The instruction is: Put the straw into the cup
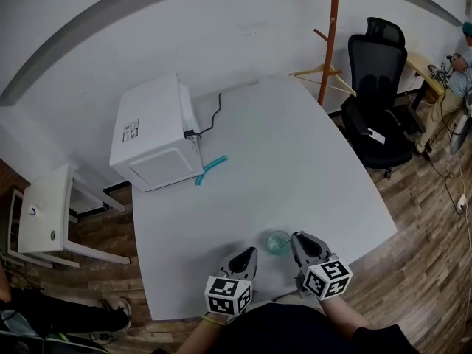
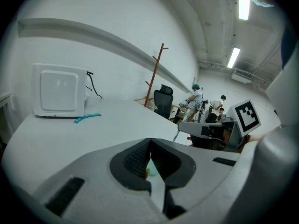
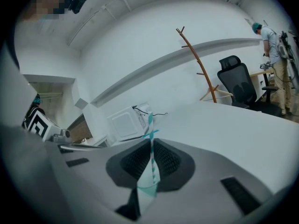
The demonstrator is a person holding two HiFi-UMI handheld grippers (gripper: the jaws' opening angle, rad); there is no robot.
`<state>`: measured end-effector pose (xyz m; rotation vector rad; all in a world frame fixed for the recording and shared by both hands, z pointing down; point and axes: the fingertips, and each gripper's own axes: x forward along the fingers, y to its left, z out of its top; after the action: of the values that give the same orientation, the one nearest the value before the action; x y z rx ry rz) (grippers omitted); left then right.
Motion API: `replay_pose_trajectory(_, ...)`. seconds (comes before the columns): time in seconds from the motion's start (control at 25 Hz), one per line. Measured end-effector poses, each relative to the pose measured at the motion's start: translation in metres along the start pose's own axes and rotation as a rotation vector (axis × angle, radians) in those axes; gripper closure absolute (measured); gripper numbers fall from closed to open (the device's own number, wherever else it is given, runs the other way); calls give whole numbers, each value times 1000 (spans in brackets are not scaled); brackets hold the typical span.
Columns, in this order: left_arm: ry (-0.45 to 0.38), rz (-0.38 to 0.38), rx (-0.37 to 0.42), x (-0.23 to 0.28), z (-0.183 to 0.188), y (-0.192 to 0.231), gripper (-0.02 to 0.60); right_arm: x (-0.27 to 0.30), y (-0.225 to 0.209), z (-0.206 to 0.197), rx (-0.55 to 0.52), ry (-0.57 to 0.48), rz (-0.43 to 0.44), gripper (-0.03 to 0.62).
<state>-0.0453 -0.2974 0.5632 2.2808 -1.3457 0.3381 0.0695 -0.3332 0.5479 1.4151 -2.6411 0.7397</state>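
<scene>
- The white table (image 1: 295,161) fills most of your head view, and both your grippers sit at its near edge.
- A white box-shaped appliance (image 1: 151,135) stands at the far left of the table with its cable trailing behind it. A teal strip (image 1: 211,169) lies flat on the table just beside its front corner.
- Past the far right edge of the table are a black office chair (image 1: 380,102) and a wooden coat stand (image 1: 328,43).
- Your right gripper (image 3: 151,141) is clamped on the straw (image 3: 150,129). The striped teal-and-white straw stands nearly upright between the ribbed pads and pokes out above them.
- Your left gripper (image 2: 150,141) is closed, with its tips meeting and nothing between them. It sits just left of the cup.
- The cup (image 1: 278,242) is a small clear, teal-tinted glass. It stands upright on the table between your two grippers, with the right gripper's tip right at its rim.
- From these views you cannot tell whether the straw's lower end is inside the cup.
</scene>
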Motion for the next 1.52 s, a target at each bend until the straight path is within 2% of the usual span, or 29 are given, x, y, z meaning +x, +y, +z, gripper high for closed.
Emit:
replay_pose_trajectory(0.48, 26, 19, -16, 4, -14, 10, 561, 11, -3, -18, 7, 62, 9, 553)
replay_pose_trajectory(1.12, 33, 13, -16, 3, -18, 6, 561, 10, -9, -20, 7, 55, -8, 553)
replay_pose_trajectory(1.36, 33, 12, -14, 2, -19, 5, 561, 8, -12, -22, 37, 49, -9, 549)
replay_pose_trajectory(1.4, 34, 12, -15, 1, -19, 5, 561, 8, -12, -22, 40, 51, -12, 538)
replay_pose_trajectory(1.48, 36, 11, -16, 0, -20, 5, 561, 8, -13, -23, 54, 55, -14, 462)
replay_pose_trajectory(1.52, 38, 10, -17, 0, -21, 5, 561, 8, -13, -23, 61, 55, -15, 450)
